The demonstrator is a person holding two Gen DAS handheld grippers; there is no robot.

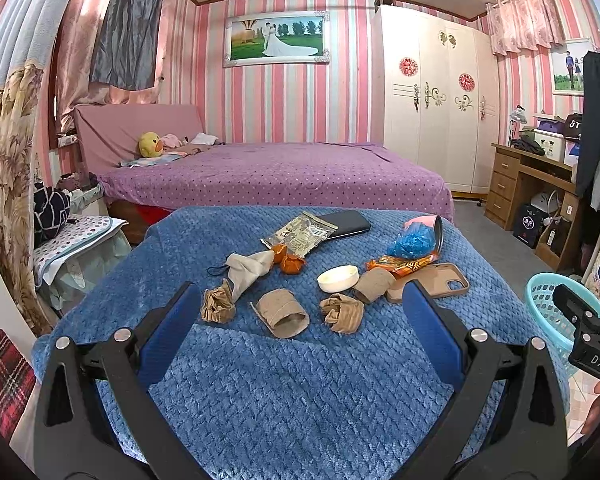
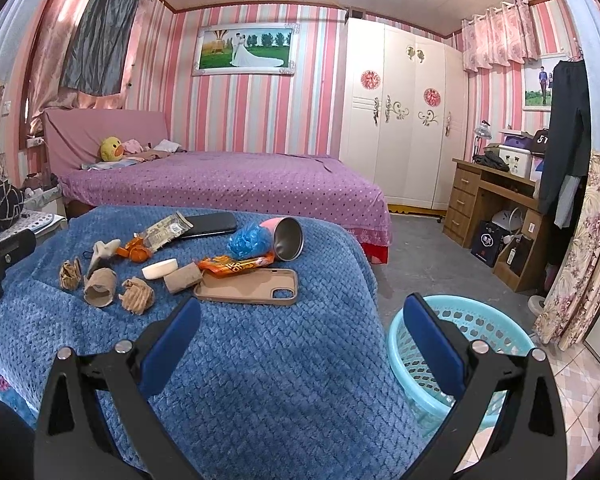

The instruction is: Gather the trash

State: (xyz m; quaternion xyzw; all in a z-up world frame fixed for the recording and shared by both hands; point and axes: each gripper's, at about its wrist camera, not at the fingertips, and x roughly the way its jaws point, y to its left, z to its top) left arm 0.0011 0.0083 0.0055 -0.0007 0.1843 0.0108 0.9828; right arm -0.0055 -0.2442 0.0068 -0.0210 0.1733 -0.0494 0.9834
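Trash lies on a blue blanket (image 1: 300, 392): a cardboard roll (image 1: 284, 314), a second roll (image 1: 374, 285), two crumpled brown paper wads (image 1: 218, 304) (image 1: 342, 312), an orange snack wrapper (image 1: 400, 265), orange peel (image 1: 288, 262), a printed packet (image 1: 300, 234) and a blue plastic wad (image 1: 412, 242). My left gripper (image 1: 300, 308) is open and empty, just short of the first roll. My right gripper (image 2: 300, 320) is open and empty over the blanket's right edge, beside a turquoise basket (image 2: 476, 324). The rolls (image 2: 100, 286) (image 2: 182, 278) and wads (image 2: 138, 294) lie to its far left.
A tan phone case (image 1: 432, 282), a black phone (image 1: 346, 224), a white dish (image 1: 338, 278), a tipped pink metal cup (image 2: 286, 238) and a beige cloth pouch (image 1: 248, 268) also lie on the blanket. A purple bed (image 1: 276, 176) stands behind, a desk (image 2: 496, 204) at right.
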